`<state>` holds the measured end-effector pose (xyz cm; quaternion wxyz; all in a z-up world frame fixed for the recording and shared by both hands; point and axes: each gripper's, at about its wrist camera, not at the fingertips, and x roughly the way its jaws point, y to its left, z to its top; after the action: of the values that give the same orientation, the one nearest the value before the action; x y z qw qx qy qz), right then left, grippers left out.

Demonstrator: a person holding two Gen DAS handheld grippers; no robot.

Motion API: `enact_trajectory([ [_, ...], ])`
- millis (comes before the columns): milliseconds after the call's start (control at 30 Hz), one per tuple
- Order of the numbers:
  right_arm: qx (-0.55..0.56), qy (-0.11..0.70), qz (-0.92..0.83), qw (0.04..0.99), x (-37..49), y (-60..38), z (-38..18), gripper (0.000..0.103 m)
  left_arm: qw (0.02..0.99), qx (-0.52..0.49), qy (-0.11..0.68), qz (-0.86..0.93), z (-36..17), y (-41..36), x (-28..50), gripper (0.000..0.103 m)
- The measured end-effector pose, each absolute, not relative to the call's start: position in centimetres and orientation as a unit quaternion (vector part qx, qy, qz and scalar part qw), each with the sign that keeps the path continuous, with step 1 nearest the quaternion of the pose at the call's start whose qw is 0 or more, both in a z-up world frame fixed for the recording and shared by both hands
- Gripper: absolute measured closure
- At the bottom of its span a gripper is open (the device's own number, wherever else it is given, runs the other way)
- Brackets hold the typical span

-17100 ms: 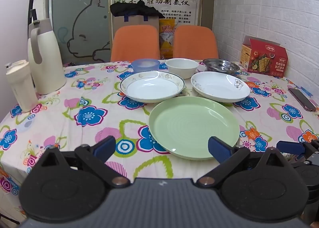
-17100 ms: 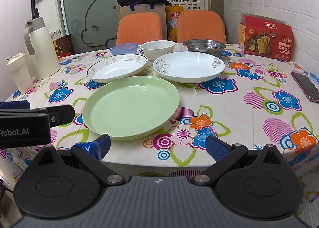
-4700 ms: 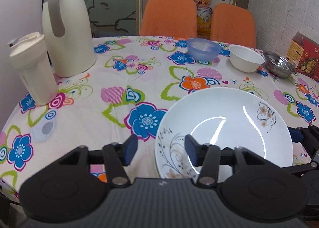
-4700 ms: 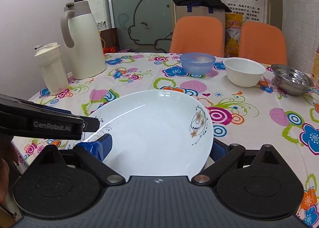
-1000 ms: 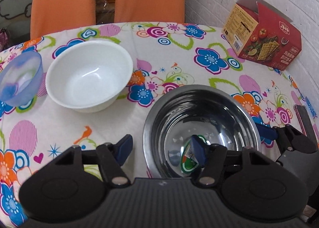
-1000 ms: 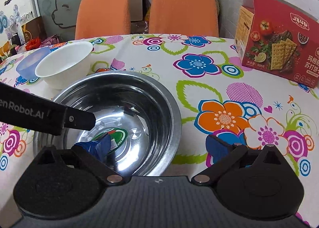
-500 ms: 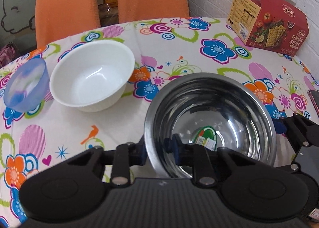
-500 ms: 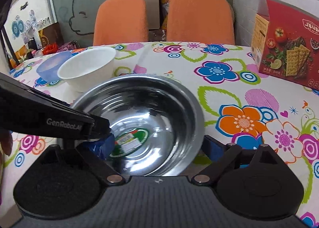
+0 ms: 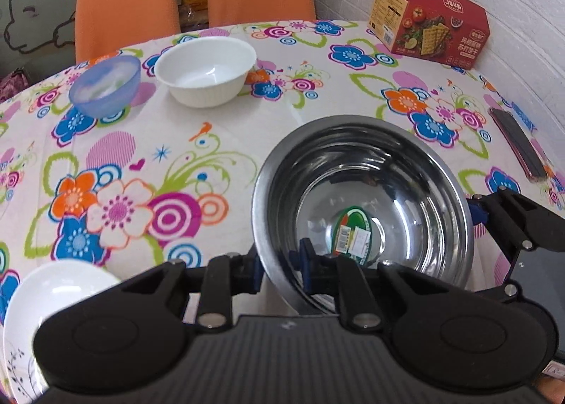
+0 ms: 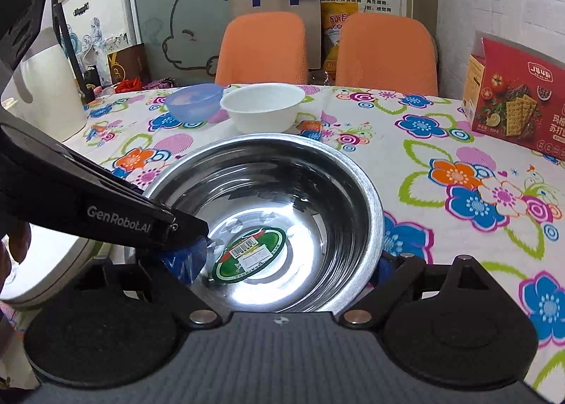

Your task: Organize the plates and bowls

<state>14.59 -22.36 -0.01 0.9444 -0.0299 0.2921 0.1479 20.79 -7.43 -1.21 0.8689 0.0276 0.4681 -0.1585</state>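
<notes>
Flowered cloth covers the round desk (image 9: 219, 121), with two orange chairs (image 10: 261, 47) behind it and a white brick wall to the right. Nearest both cameras is a steel bowl (image 9: 363, 192) with a green sticker (image 10: 250, 254) on its bottom. The left tongs (image 9: 279, 268) are closed narrow on the bowl's near-left rim, one blue pad outside the wall and one inside. The right tongs (image 10: 289, 263) stand wide, straddling the bowl: the right pad sits at the outer right wall, and the left pad is inside the bowl near the sticker, partly hidden by the other tool, so I cannot tell whether they press on it. Whether the bowl rests on the cloth or is lifted is unclear too. Farther back stand a white bowl (image 9: 206, 70) and, just left of it, a translucent blue bowl (image 9: 104, 84), close but apart. A white plate (image 9: 39, 312) with a dark floral edge shows at the lower left of the left view. A red cracker box (image 9: 432, 30) sits at the far right near the wall, a dark phone (image 9: 519, 143) lies by the right edge, and a cream jug (image 10: 46, 93) stands at the left.
</notes>
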Motion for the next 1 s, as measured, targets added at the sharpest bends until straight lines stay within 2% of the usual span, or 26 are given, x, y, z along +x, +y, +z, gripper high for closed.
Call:
enact_trajectory([
  [167, -0.007, 0.293, 0.155, 0.944, 12.7, -21.5, -0.6, 0.023, 0.876, 0.041, 0.456, -0.153, -1.9, -6.4, 18.3, 0.091],
  [500, 0.01, 0.318, 0.156, 0.935, 13.9, -21.4, -1.9, 0.024, 0.882, 0.05, 0.448, -0.137, -3.4, -6.5, 19.0, 0.091],
  [533, 0.013, 0.318, 0.156, 0.935, 13.9, -21.5, -1.9, 0.024, 0.882, 0.048, 0.448, -0.137, -3.4, -6.4, 19.1, 0.088],
  [567, 0.015, 0.319, 0.154, 0.935, 13.9, -21.6, -1.8, 0.024, 0.884, 0.044, 0.447, -0.134, -3.4, -6.2, 19.2, 0.072],
  [600, 0.016, 0.318, 0.15, 0.936, 13.9, -21.7, -1.7, 0.024, 0.886, 0.041, 0.443, -0.128, -3.2, -6.0, 19.2, 0.062],
  [633, 0.014, 0.315, 0.146, 0.938, 13.8, -21.8, -1.4, 0.024, 0.89, 0.038, 0.437, -0.125, -3.0, -5.8, 19.2, 0.039],
  [667, 0.011, 0.312, 0.141, 0.939, 13.6, -22.0, -1.2, 0.024, 0.895, 0.035, 0.428, -0.12, -2.5, -5.5, 19.1, 0.036],
  [1000, -0.024, 0.235, 0.085, 0.968, 11.1, -23.2, 3.2, 0.023, 0.921, 0.013, 0.368, -0.124, 1.5, -4.2, 17.4, 0.036],
])
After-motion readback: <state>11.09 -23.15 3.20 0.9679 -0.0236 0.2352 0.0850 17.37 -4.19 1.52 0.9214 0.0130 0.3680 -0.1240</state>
